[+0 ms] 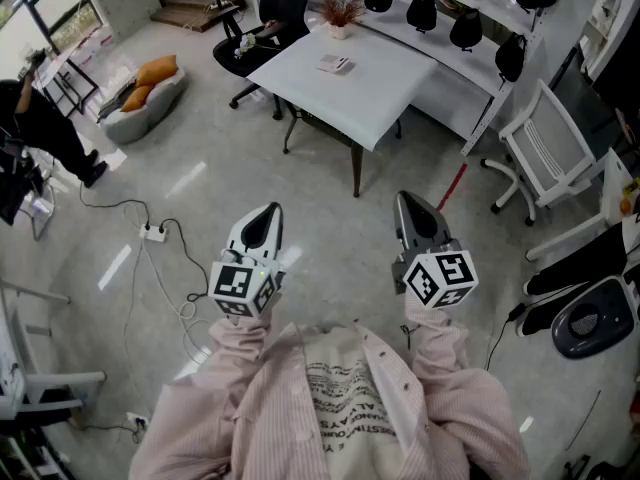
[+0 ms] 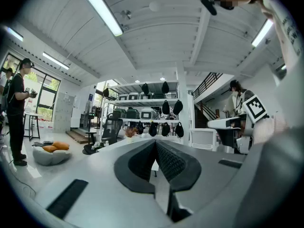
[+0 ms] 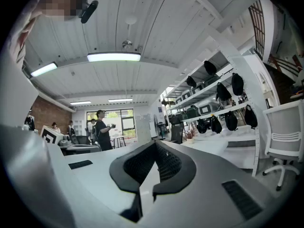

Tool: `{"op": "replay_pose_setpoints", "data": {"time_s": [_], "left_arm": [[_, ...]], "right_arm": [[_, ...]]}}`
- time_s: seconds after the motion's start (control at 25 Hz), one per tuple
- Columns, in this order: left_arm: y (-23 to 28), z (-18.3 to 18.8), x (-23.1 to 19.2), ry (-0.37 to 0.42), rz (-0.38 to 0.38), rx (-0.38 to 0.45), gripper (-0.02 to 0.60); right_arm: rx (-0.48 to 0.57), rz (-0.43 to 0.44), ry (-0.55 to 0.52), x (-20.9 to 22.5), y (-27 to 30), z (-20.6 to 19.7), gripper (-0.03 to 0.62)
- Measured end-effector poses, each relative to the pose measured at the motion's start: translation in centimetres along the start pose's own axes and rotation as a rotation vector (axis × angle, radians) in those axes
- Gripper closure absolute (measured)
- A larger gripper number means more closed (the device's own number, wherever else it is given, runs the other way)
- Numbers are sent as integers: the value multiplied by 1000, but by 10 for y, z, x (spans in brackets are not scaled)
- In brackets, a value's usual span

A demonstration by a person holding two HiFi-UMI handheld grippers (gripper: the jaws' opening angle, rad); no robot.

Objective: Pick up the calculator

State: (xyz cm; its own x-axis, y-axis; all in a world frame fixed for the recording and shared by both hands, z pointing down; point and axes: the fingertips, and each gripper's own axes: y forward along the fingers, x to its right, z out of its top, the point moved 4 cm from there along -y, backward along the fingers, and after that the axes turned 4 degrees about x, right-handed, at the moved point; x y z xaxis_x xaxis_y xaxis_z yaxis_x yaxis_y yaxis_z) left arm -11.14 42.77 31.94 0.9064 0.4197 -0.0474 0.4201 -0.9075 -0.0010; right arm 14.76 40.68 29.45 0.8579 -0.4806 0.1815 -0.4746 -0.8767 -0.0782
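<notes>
Your left gripper [image 1: 264, 215] and right gripper [image 1: 413, 206] were both pressed together, empty. The calculator [image 1: 335, 64] lay flat on the white table [image 1: 385, 93], too small to tell its heading.

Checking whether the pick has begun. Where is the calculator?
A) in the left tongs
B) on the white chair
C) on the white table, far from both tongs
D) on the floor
C: the calculator lies on the white table, well ahead of the left tongs and right tongs.

Open-plan office, white table [image 1: 300, 78], office chairs [image 1: 545, 153], wall shelves [image 1: 440, 93]
</notes>
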Motion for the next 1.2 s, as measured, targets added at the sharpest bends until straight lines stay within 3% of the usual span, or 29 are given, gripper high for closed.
{"op": "replay_pose_setpoints", "data": {"time_s": [0.6, 0.72, 1.08, 1.2], "left_arm": [[10, -9, -4, -14, 26, -11, 580], [14, -9, -3, -20, 36, -12, 580], [15, -15, 4, -32, 56, -17, 580], [18, -15, 7, -33, 63, -17, 580]], "right_arm": [[15, 12, 58, 15, 14, -7, 589], [9, 8, 89, 23, 16, -9, 505], [6, 10, 116, 35, 17, -15, 401], [4, 9, 124, 42, 18, -18, 393]]}}
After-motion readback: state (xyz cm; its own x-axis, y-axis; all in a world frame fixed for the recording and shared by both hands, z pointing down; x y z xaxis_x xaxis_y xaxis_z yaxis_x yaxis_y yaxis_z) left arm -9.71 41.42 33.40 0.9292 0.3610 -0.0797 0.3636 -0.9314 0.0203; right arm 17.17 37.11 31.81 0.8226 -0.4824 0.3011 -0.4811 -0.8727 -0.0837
